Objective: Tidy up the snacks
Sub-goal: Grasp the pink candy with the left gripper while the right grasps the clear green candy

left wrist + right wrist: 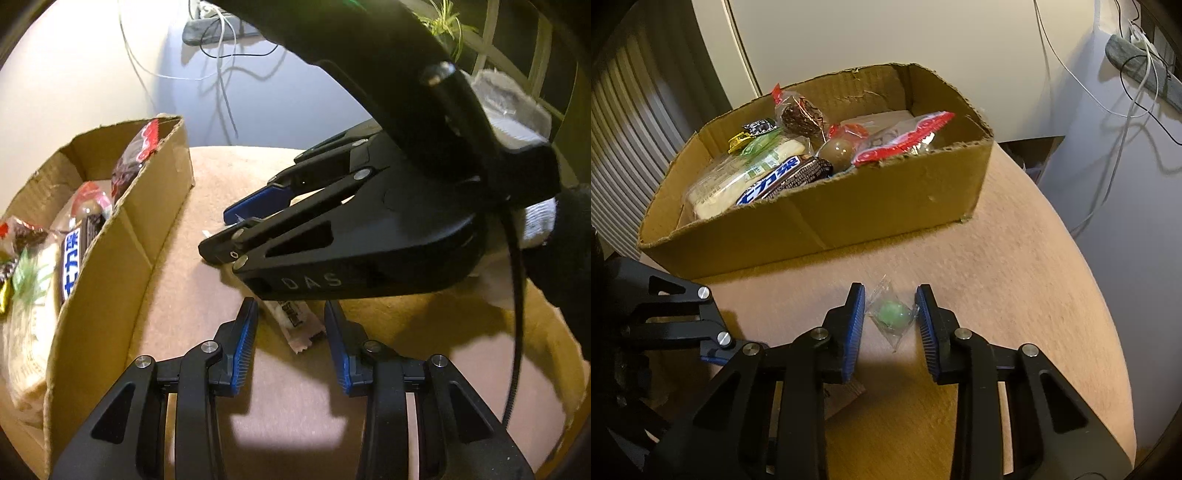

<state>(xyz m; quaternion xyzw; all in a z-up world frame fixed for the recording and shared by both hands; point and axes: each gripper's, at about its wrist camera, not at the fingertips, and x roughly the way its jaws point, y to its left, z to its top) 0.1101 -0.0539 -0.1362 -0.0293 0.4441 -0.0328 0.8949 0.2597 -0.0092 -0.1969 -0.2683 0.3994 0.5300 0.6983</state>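
Observation:
A green candy (pixel 891 314) in a clear wrapper lies on the tan round table (pixel 1015 280). My right gripper (pixel 890 291) is shut on it, both blue pads against the wrapper's sides. In the left wrist view that gripper (pixel 216 234) reaches in from the right. My left gripper (pixel 291 306) stands open just behind it. A pale snack packet (pixel 295 321) lies on the table between its fingertips, partly hidden under the right gripper. The cardboard box (pixel 849 206) behind holds several snacks, among them a blue-labelled chocolate bar (pixel 775 181).
The box wall (pixel 122 240) stands close on the left of my left gripper. A gloved hand (pixel 539 221) holds the right gripper. Cables (pixel 1123 110) hang down the wall past the table's far edge. A ribbed panel (pixel 631 155) is behind the box.

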